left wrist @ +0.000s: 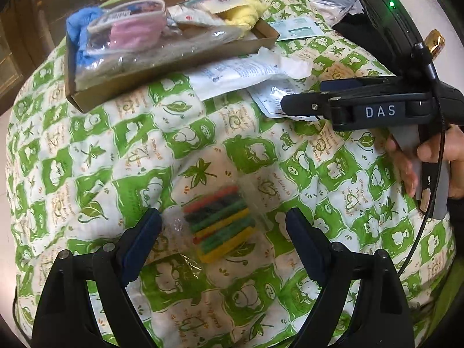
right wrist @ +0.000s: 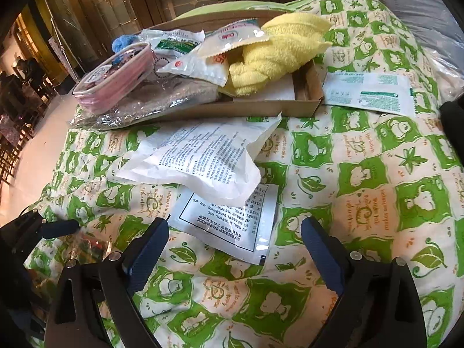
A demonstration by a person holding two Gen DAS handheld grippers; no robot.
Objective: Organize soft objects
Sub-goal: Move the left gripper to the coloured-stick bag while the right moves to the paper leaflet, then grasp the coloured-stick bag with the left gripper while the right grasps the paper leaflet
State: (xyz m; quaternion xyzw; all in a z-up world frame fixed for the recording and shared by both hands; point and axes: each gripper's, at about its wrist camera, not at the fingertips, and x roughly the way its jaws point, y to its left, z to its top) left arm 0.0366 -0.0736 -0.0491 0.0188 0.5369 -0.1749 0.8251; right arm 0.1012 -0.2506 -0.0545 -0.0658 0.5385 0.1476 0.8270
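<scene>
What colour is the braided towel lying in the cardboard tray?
Pale yellow. The braided towel shows best in the right wrist view, at the right end of the cardboard tray.

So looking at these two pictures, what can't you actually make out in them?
- Blue cloth: mostly hidden behind the pink pouch in both views.
- Printed text on the white packet: too small to read.
- Pack of coloured sponges: right wrist view shows only a blurred corner at its left edge.
- Cardboard tray floor: covered by the yellow towel and sachets.
- Right gripper: seen side-on from the left wrist; its own view shows it open.
</scene>
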